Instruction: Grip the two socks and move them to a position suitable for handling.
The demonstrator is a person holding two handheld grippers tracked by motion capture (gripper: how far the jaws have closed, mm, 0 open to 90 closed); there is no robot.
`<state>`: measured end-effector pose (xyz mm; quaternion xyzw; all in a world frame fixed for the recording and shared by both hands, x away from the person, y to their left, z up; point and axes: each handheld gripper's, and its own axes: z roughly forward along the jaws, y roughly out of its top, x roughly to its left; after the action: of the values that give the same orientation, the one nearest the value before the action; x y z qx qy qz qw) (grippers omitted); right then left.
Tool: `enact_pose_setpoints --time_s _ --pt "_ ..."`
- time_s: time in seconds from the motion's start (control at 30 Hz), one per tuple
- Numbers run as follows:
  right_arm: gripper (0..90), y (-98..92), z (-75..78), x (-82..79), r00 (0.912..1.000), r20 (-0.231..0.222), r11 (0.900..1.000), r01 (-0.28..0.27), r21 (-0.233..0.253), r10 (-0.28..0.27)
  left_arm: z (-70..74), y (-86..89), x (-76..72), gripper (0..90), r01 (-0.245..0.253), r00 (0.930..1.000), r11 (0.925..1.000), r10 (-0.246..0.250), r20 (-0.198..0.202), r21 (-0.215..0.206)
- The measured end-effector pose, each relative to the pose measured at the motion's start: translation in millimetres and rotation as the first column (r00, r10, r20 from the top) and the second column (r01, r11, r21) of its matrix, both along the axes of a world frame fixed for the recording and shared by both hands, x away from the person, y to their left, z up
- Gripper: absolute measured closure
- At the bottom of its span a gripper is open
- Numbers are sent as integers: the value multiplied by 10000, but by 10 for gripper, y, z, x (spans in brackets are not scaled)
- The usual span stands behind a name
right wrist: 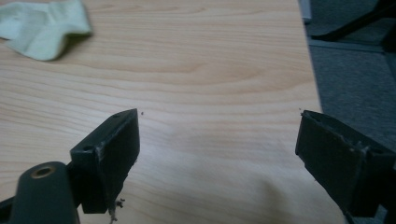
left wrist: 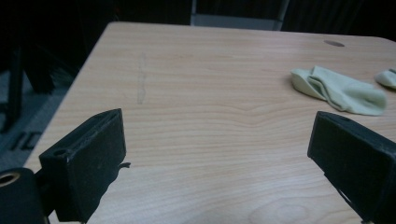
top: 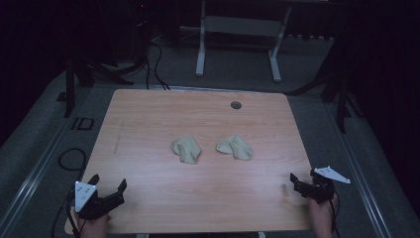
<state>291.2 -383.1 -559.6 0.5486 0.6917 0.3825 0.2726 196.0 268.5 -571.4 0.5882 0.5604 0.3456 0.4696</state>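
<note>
We can read one marking: the pale letters "ID" [top: 82, 123] on the grey carpeted floor [top: 44, 139], at the left of the high view, just beside the table's left edge. The same letters [left wrist: 21, 140] appear at the lower left of the left gripper view, skewed and dim.

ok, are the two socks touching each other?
Apart. The high view shows bare wood between the left sock and the right sock on the table. Neither gripper is near them.
</note>
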Motion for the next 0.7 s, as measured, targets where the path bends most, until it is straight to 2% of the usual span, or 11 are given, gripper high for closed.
enact_pose_setpoints --time_s 0.07,0.1,0.13,0.17,0.23,0.3,0.37,0.4,0.57,0.63,0.7 --pt "130 20 26 41 9990 -187 9986 -411 345 417 20 -24 3 38 -10 9993 9999 4 -370 -149" --pt "129 42 42 62 9982 -249 9980 -540 323 548 31 -38 6 40 177 9983 9996 -190 -549 -238" --pt "129 67 60 79 9973 -251 9972 -676 315 684 42 -55 0 39 410 9974 9987 -427 -574 -291" --pt "129 67 60 79 9973 -251 9972 -676 315 684 42 -55 0 39 410 9974 9987 -427 -574 -291" --pt "129 151 101 142 9931 -333 9924 -1106 533 1125 67 -115 -6 31 873 9935 9934 -923 -663 -744" --pt "130 223 128 184 9892 -331 9882 -1404 614 1427 71 -149 1 24 1246 9883 9882 -1316 -777 -890" --pt "132 263 141 209 9869 -373 9864 -1545 569 1568 66 -166 8 22 1373 9858 9867 -1447 -854 -871" --pt "132 307 153 236 9839 -445 9840 -1710 496 1732 57 -184 13 22 1549 9819 9839 -1632 -959 -888" --pt "131 560 224 377 9668 -607 9687 -2476 181 2483 51 -209 27 21 1839 9747 9800 -1918 -1147 -761" --pt "126 650 248 427 9617 -647 9638 -2657 207 2665 56 -223 25 21 1851 9748 9807 -1914 -1146 -632" --pt "126 763 268 476 9654 -692 9679 -2510 127 2513 61 -240 20 21 1900 9747 9804 -1947 -1099 -518"
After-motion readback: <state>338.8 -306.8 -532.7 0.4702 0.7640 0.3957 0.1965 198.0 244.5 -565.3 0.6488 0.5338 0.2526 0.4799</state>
